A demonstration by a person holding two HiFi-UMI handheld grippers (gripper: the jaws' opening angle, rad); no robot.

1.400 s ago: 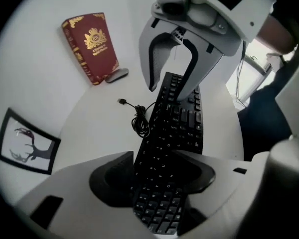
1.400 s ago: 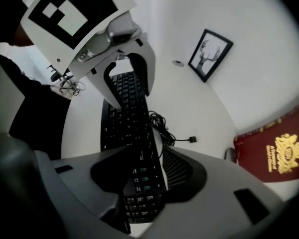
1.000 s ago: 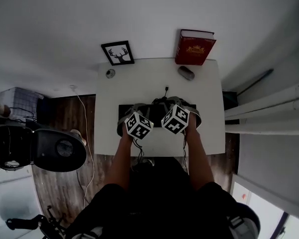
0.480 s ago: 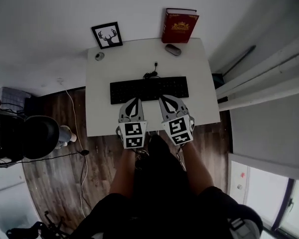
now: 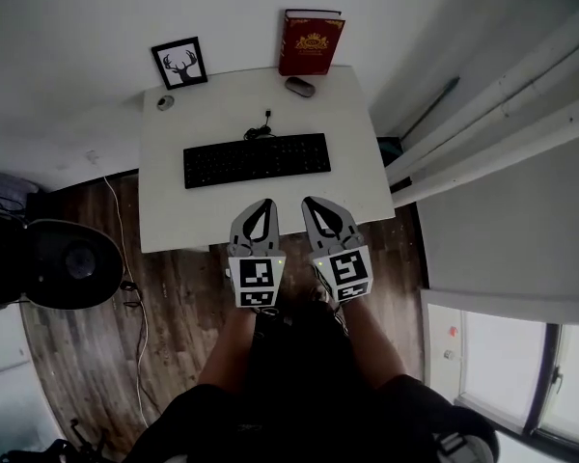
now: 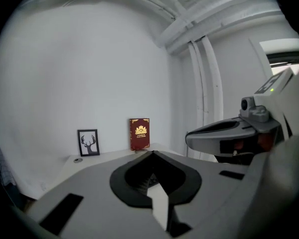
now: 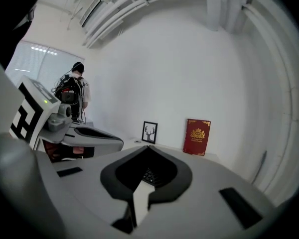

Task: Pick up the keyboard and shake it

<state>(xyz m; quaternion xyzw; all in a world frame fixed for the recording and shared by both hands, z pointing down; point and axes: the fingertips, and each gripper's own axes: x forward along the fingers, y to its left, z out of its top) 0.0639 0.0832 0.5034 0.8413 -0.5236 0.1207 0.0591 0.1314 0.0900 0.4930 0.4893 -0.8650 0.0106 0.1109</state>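
the fingers of the left gripper (image 5: 261, 206) are clenched tip to tip with nothing between them, and those of the right gripper (image 5: 315, 204) are pressed together and empty too. both hang side by side on the near side of the keyboard (image 5: 257, 159), apart from it and pointing toward it. the keyboard lies flat on the white surface (image 5: 352, 186), its cable (image 5: 261, 126) curled just behind it. this fits either an approach before a lift or the keyboard set back after shaking. a lift, if due, would call for spread fingers at each end of the keyboard
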